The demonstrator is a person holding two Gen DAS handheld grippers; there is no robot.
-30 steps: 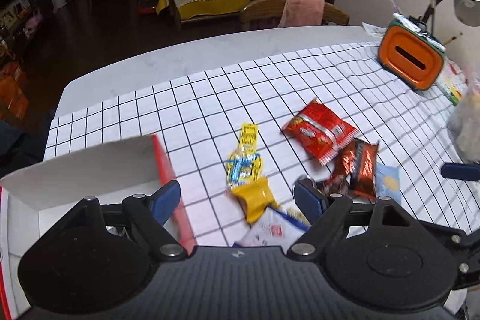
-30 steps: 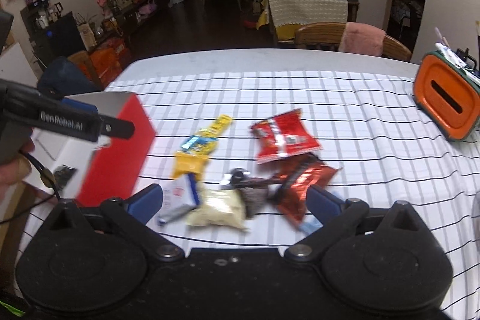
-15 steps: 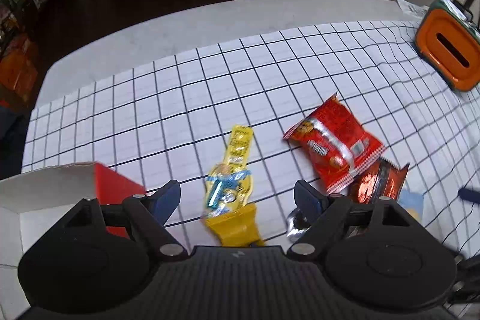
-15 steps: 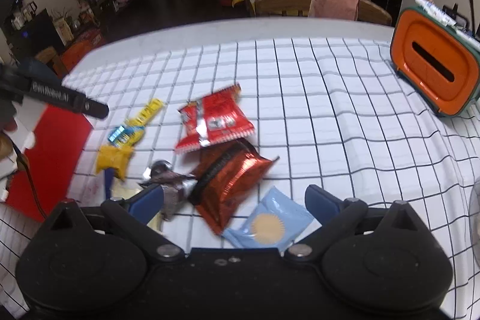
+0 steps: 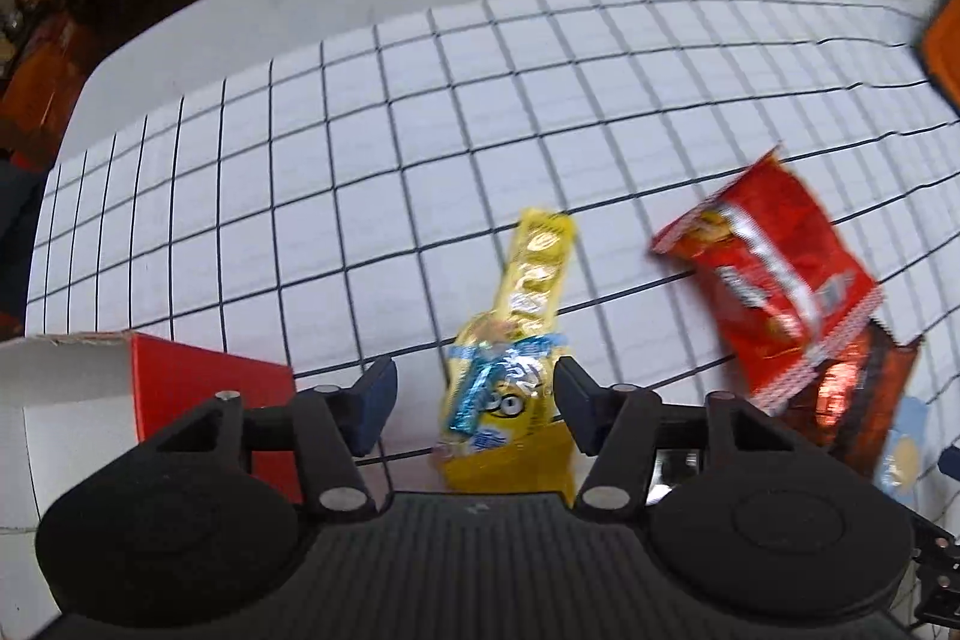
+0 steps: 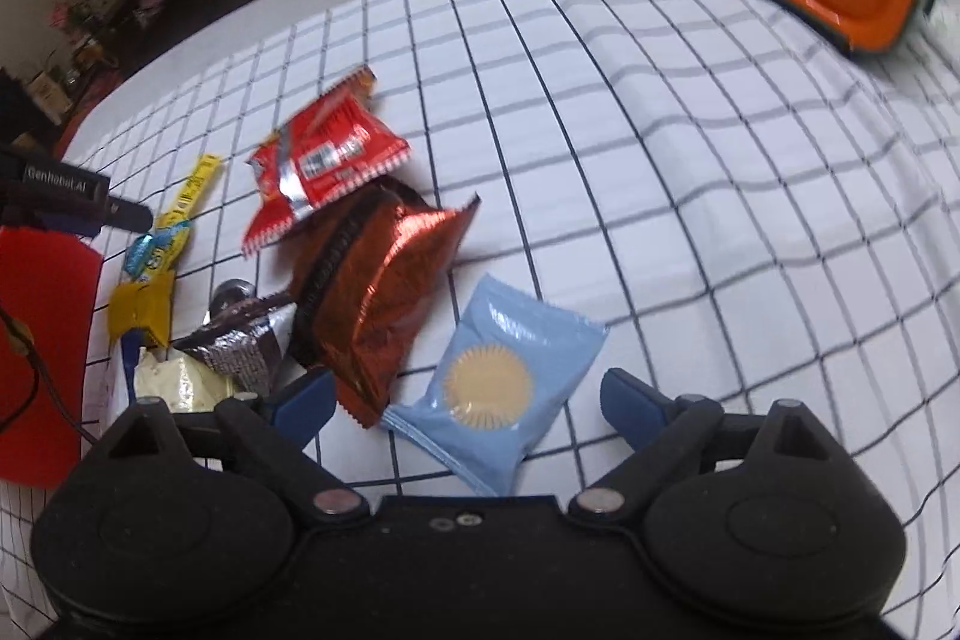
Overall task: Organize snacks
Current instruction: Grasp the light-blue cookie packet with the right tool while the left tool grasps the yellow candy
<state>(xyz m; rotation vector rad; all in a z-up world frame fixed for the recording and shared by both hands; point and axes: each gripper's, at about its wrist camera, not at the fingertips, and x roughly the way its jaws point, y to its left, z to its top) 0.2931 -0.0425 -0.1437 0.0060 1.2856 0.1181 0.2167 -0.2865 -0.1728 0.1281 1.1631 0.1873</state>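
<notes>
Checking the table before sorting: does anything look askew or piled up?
Yes. The snacks are a loose heap: the red packet overlaps the copper foil bag, which lies crumpled and tilted over a silver wrapper. The blue packet lies flat, apart.

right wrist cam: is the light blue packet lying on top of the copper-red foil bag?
No: the light blue packet lies flat on the checked cloth beside the copper-red foil bag, not on it.
</notes>
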